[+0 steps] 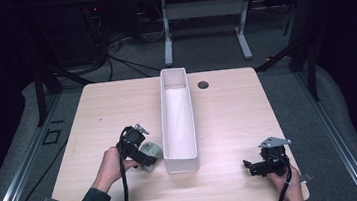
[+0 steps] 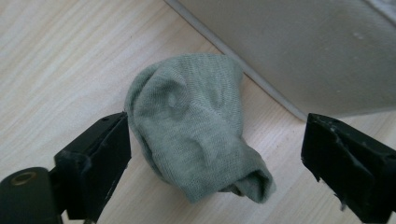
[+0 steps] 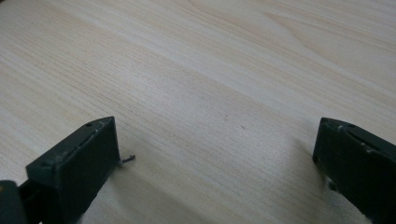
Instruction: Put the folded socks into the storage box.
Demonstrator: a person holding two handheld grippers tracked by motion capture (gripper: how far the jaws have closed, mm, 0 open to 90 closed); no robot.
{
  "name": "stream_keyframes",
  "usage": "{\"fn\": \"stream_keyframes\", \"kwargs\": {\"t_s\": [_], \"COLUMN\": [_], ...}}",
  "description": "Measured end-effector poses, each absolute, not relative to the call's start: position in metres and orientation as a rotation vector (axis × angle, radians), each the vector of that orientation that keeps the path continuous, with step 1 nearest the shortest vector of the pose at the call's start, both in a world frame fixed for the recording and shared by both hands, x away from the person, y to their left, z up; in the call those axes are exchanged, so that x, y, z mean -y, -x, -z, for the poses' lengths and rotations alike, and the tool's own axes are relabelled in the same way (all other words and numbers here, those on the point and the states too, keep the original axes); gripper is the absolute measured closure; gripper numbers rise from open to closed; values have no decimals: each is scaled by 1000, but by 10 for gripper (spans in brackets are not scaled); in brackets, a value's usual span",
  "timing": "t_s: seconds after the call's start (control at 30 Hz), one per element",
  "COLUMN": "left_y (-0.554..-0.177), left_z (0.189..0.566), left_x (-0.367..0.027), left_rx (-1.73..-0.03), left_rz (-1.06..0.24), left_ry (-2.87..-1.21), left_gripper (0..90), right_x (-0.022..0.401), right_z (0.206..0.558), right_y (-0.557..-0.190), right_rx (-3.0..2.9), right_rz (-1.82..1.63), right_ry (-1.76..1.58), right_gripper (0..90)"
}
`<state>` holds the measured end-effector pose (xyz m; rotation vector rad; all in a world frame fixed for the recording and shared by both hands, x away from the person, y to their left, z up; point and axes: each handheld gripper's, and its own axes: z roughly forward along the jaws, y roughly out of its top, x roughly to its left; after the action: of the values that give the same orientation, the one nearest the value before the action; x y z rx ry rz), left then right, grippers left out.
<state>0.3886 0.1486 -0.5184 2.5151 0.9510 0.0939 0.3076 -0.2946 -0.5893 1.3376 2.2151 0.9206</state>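
A bunched pale green sock lies on the wooden table, just left of the near end of a long white bin. My left gripper straddles the sock. Its jaws stand wide: one jaw touches the sock's edge, while the other is clear of it, close to the bin's wall. My right gripper rests low over bare table at the near right, open, with nothing between its jaws.
The white bin runs from the table's middle toward the far edge and holds something white inside. A dark round grommet sits to the right of the bin's far end. A second desk stands beyond the table.
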Motion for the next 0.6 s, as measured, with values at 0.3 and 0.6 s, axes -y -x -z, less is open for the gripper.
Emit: {"fn": "stream_keyframes", "kwargs": {"t_s": [0.3, 0.6], "left_y": [-398, -400], "left_z": [538, 547], "left_x": [-141, -143], "left_rx": [-1019, -1059], "left_rz": [-74, -56], "left_ry": [-2586, -2622], "left_gripper": [277, 389], "right_x": [295, 295], "right_z": [589, 589], "right_y": [-308, -307], "right_rx": [-2215, -2215], "right_rz": [-921, -920], "right_ry": [-1337, -1338], "right_gripper": [0, 0]}}
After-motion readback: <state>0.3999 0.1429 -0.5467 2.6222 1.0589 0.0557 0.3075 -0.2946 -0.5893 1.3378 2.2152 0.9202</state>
